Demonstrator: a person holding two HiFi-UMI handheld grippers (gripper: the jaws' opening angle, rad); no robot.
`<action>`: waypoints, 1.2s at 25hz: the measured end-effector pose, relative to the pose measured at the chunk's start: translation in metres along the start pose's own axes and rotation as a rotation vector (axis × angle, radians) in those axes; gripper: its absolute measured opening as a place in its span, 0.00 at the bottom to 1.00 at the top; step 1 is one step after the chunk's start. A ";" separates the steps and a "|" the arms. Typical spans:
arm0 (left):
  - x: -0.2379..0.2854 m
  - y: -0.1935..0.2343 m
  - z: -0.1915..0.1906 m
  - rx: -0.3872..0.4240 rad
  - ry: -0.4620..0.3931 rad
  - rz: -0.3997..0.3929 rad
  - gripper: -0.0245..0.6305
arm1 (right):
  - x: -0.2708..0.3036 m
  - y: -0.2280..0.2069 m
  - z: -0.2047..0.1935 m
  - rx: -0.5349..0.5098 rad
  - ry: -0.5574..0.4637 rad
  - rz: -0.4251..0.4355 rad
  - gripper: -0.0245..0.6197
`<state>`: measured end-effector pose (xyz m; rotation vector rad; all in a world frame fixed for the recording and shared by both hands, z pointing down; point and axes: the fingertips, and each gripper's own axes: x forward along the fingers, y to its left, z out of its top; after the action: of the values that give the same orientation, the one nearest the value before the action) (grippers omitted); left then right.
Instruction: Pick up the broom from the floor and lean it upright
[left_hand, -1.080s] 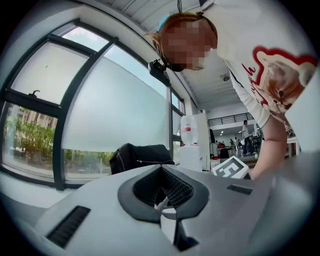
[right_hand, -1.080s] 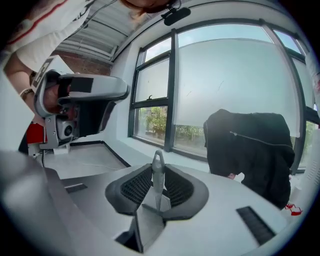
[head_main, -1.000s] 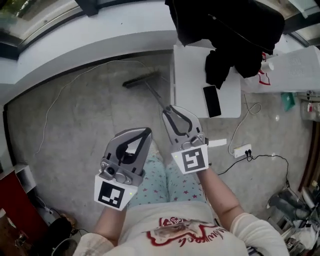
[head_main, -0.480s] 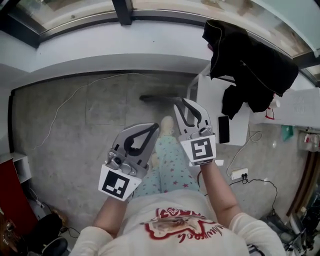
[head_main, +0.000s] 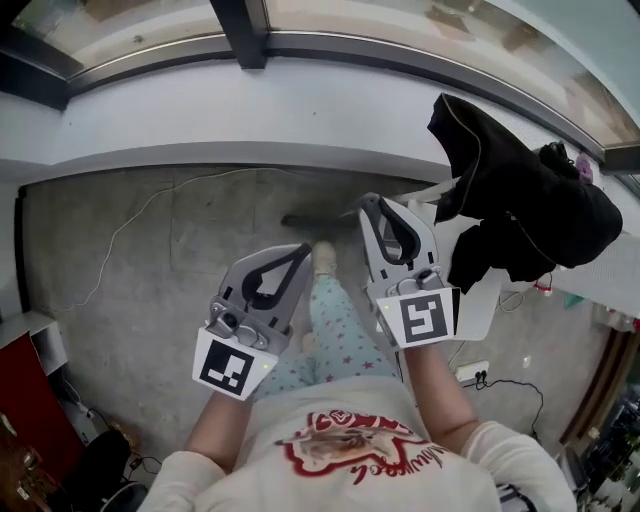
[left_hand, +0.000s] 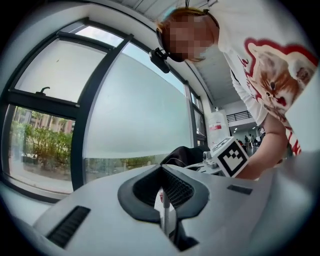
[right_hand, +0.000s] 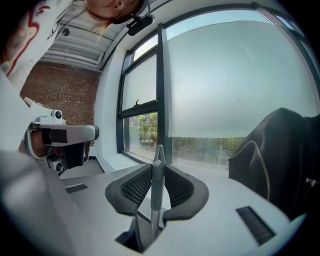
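Observation:
The broom's dark head rests on the grey floor close under the window wall. Its grey handle runs back to my right gripper, which is shut on it; in the right gripper view the handle stands upright between the ribbed pads. The gripper's body hides most of the handle in the head view. My left gripper hangs to the left of the right one, jaws together, holding nothing. Its jaw tips point level at the window.
A black jacket is draped over a white table at the right. A power strip and cords lie beyond it. A thin white cable crosses the floor at the left. My foot stands behind the broom head.
The person has stepped toward the window wall and both grippers went along. The right gripper kept its hold on the handle. The table and jacket slid to the right of the view.

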<state>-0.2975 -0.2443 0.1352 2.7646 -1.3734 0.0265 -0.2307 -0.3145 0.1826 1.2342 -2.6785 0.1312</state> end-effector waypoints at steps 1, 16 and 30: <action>0.019 0.015 0.003 -0.002 -0.008 0.007 0.06 | 0.012 -0.011 0.001 0.011 0.005 0.001 0.19; 0.110 0.138 0.008 -0.013 -0.004 0.053 0.06 | 0.124 -0.066 0.018 0.073 0.014 -0.013 0.18; 0.123 0.182 0.005 -0.047 -0.013 0.014 0.06 | 0.177 -0.082 0.037 0.077 -0.028 -0.100 0.18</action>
<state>-0.3680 -0.4523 0.1429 2.7222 -1.3783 -0.0234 -0.2865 -0.5052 0.1831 1.3995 -2.6514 0.2066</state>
